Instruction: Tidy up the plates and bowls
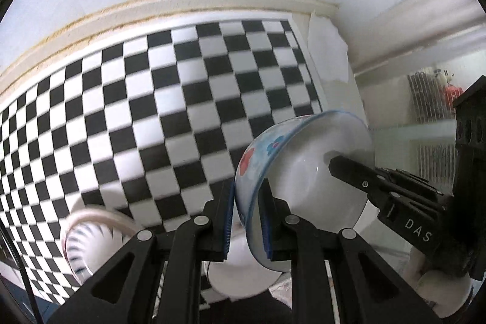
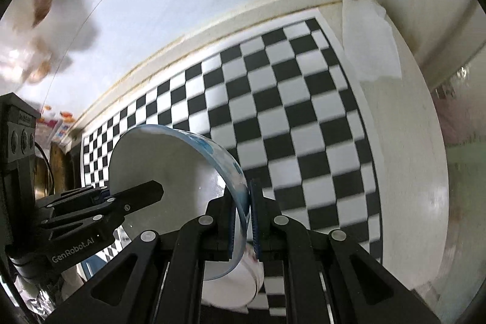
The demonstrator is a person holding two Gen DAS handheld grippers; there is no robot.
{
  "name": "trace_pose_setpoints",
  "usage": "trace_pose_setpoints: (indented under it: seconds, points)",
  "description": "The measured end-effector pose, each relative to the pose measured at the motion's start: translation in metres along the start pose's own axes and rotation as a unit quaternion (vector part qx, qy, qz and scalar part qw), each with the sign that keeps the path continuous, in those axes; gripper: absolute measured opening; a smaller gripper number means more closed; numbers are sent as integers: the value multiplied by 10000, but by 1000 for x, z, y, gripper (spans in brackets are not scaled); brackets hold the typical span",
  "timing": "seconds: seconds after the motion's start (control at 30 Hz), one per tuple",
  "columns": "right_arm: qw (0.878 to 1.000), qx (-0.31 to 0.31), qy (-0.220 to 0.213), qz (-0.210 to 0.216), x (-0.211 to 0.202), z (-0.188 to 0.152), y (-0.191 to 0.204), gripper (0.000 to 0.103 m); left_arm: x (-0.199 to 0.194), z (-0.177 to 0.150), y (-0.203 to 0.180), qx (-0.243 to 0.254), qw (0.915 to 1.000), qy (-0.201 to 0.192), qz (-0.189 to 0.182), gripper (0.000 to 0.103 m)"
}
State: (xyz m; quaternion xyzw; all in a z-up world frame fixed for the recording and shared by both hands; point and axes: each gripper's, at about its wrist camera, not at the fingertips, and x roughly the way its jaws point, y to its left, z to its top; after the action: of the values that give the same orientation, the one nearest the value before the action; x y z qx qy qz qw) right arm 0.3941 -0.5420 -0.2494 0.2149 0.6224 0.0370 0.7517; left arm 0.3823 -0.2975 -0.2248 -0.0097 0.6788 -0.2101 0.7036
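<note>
I hold 1 floral bowl [image 1: 303, 172] tilted above the checkered tabletop [image 1: 152, 111] — my left gripper [image 1: 246, 220] and right gripper [image 2: 243, 220] each clamp opposite rim edges. Uneven pulling could twist it loose onto the striped bowl [image 1: 88, 242] below-left.

black left gripper [image 1: 246, 220], blue pads (ribbed) [image 1: 267, 225], silver screws
</note>
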Motion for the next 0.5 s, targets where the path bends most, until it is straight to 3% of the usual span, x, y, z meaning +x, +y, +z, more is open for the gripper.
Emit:
trace_pose_setpoints:
  seconds: [0.27, 0.5]
  points:
    - [9993, 26, 351, 117, 18, -75, 0, 10, 15, -57, 12, -74, 9995, 285, 61, 14]
    - [9979, 61, 643, 3, 42, -108, -6, 10, 39, -84, 16, -116, 9984, 532, 117, 14]
